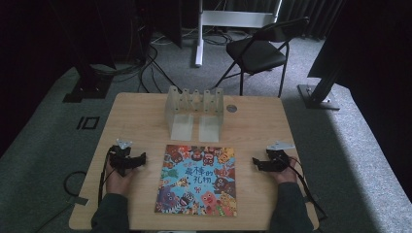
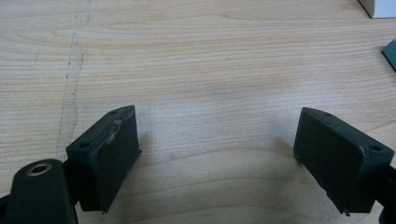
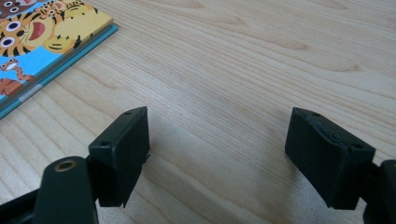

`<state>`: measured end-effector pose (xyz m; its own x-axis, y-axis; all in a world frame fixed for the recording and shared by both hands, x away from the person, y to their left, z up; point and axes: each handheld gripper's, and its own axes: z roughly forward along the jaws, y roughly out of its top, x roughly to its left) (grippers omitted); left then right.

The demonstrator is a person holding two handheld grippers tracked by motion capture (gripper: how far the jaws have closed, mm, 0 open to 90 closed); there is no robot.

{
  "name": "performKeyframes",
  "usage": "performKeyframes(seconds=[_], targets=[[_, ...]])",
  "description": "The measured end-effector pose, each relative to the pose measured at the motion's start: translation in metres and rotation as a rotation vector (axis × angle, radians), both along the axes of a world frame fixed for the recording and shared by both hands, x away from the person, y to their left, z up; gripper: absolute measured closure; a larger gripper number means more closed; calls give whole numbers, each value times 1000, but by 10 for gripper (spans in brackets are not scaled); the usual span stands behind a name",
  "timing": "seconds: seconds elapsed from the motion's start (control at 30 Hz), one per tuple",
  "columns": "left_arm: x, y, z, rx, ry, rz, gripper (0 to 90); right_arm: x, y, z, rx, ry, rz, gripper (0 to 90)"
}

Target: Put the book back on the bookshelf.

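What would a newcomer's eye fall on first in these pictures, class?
The bright, cartoon-covered picture book lies flat at the middle of the light wooden table. Behind it stands a clear plastic slotted rack. The black left gripper and black right gripper rest open on either side of the book.

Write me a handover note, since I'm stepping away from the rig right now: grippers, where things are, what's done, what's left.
Left gripper: open, holding nothing, resting on the table left of the picture book.
Right gripper: open, holding nothing, right of the book.
Book: flat, closed, cover up, at the near middle of the table.
Clear book rack: behind the book, slots vacant.
Done: nothing visible so far.
Left: probably grasp the book and stand it in the rack.
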<state>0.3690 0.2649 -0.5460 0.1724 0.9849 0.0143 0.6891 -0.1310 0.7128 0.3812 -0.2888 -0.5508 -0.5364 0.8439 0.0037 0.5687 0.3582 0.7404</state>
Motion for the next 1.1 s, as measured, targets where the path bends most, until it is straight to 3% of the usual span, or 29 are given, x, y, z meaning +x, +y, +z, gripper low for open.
performKeyframes(seconds=[0.3,0.5,0.67,0.77,1.1], targets=[[0,0,0,-1,0,0,142,0,0,0,0,0,0,215],[-6,0,0,0,0,-35,142,0,1,0,3,1,-15,217],[-8,0,0,1,-5,-46,152,-1,1,1,14,-1,-36,272],[-11,0,0,-1,-6,-56,168,-2,-1,3,56,12,-31,312],[-14,1,0,0,-6,-67,169,-5,13,27,85,-10,28,382]])
